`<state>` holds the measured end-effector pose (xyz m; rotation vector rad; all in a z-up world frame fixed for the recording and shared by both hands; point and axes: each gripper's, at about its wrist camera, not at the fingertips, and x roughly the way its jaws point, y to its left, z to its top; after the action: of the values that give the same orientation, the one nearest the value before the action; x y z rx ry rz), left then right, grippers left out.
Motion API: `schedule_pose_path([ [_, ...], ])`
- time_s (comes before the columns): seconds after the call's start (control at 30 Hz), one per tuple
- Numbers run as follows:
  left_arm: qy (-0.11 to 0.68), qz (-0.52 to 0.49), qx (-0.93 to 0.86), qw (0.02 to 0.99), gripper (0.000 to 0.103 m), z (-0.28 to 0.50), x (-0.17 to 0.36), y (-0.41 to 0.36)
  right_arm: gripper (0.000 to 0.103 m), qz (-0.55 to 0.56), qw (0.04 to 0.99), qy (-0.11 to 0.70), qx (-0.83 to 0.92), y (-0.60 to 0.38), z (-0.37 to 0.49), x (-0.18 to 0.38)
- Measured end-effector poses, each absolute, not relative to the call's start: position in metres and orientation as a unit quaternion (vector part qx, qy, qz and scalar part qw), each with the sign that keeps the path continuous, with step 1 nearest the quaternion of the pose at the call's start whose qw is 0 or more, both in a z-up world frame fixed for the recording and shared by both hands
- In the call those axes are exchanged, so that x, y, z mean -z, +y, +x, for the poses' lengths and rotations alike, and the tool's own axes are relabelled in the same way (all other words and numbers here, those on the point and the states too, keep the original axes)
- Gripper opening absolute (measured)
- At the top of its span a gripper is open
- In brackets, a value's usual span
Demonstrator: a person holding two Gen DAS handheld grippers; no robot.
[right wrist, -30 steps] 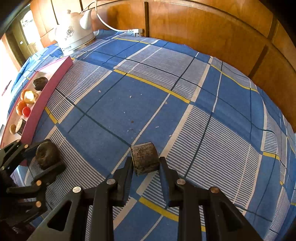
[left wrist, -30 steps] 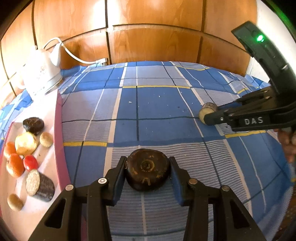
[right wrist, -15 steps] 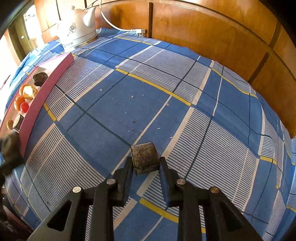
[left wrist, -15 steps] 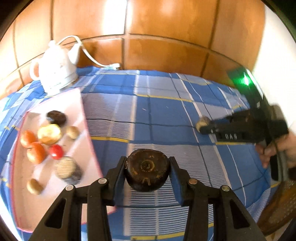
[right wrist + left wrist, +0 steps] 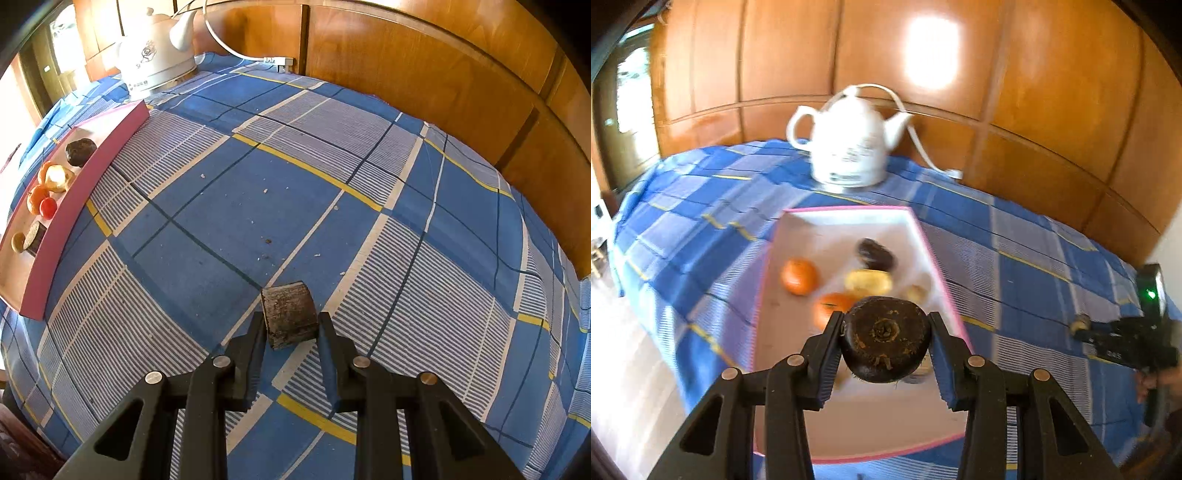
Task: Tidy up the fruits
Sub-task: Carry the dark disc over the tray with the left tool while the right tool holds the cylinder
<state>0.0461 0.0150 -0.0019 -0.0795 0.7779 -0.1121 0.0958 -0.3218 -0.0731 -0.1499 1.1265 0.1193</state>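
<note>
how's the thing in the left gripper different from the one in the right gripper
The dark round fruit in the left gripper is dome-shaped with a central stem scar; the cut brown chunk in the right gripper is blocky with flat sides. The round fruit is near black, the chunk greyish brown and rough. The fruit hangs in front of the pink tray; the chunk is over the blue checked cloth. Both are clamped between shut jaws.

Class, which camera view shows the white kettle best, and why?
The left wrist view: the white kettle stands whole near the middle, with handle, spout and cord, though slightly blurred. The right wrist view shows it sharper but squeezed at the top-left edge, its handle side hidden.
</note>
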Motion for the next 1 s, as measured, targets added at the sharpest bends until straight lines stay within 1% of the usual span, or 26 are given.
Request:
schedule_pose_path([
  [0.3,0.377,-0.042,0.019,0.925,0.045,0.039,0.006,0.044,0.027,-0.074,0.839,0.537,-0.052,-0.321,0.096,0.075],
  [1.0,0.383,-0.045,0.019,0.922,0.045,0.039,0.008,0.044,0.027,-0.074,0.837,0.538,-0.059,-0.319,0.095,0.076],
])
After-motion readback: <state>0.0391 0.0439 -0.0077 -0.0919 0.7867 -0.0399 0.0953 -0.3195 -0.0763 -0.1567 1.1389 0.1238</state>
